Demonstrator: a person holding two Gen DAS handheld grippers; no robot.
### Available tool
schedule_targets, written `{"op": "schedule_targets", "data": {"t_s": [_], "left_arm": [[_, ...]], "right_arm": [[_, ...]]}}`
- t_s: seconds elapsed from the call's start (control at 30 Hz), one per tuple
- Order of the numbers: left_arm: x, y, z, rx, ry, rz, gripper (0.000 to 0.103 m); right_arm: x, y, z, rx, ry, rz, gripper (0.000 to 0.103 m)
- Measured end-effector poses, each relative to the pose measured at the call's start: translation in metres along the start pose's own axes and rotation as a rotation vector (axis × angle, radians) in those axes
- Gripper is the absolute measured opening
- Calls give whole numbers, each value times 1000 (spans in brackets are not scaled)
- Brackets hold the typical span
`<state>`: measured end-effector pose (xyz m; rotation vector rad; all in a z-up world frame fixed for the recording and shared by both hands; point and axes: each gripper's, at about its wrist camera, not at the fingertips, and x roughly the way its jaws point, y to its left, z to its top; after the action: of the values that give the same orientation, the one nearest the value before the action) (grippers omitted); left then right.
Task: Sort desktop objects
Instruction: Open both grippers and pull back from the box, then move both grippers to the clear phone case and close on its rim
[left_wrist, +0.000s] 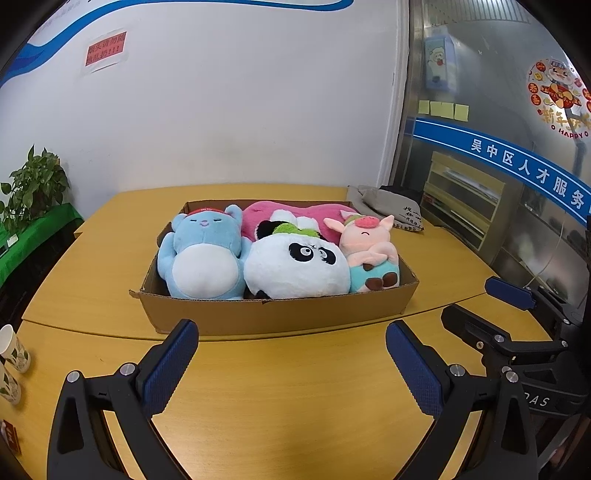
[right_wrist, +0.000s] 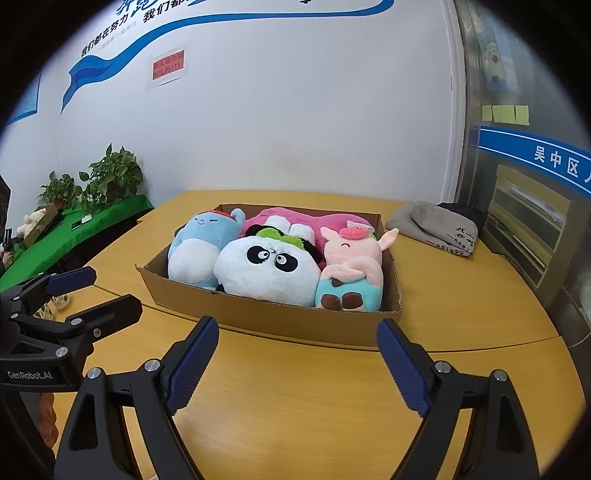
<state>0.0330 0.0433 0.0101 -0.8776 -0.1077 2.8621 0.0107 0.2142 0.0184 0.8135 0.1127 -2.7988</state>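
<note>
Left gripper: the black two-finger left gripper with blue ribbed pads (left_wrist: 291, 354) hovers over the bare near part of the table, jaws spread wide, nothing between them.
Right gripper: the black two-finger right gripper with blue ribbed pads (right_wrist: 297, 360) stands the same way just beside it, jaws wide apart and empty; each gripper shows at the edge of the other's view.
Table: the yellow wooden table (left_wrist: 295, 398) carries everything; a seam runs across it just in front of the box.
Box: the shallow brown cardboard box (left_wrist: 273, 314) sits at the middle of the table, beyond both grippers, its long front wall turned toward them.
Blue toy: the light blue plush animal with a white belly and red cap (left_wrist: 205, 254) lies on its back at the left end of the box.
Panda: the round white-and-black plush panda with a green tuft (left_wrist: 299, 269) fills the middle, touching the blue toy and the pig.
Pig: the pink plush pig in pale blue trousers (left_wrist: 369, 254) lies at the right end of the box.
Pink cushion: a bright pink plush piece (left_wrist: 258, 218) lies along the back wall, behind the other three.
Far right corner: a folded grey cloth bag with black writing (right_wrist: 436, 227) rests on the table, apart from the box.
Left edge: patterned paper cups (left_wrist: 14, 354) stand at the table's left edge.
Beyond the table: green potted plants (right_wrist: 110, 177) stand on a green-covered bench by the white wall.
</note>
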Motion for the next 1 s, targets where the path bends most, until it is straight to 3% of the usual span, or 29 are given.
{"op": "schedule_targets", "data": {"t_s": [0.73, 1.0], "left_arm": [[1, -1, -6, -6, 18, -3, 103], [6, 3, -13, -19, 49, -39, 103]], "right_arm": [[-3, -2, -4, -3, 3, 3, 87], [-4, -2, -6, -3, 8, 12, 87]]}}
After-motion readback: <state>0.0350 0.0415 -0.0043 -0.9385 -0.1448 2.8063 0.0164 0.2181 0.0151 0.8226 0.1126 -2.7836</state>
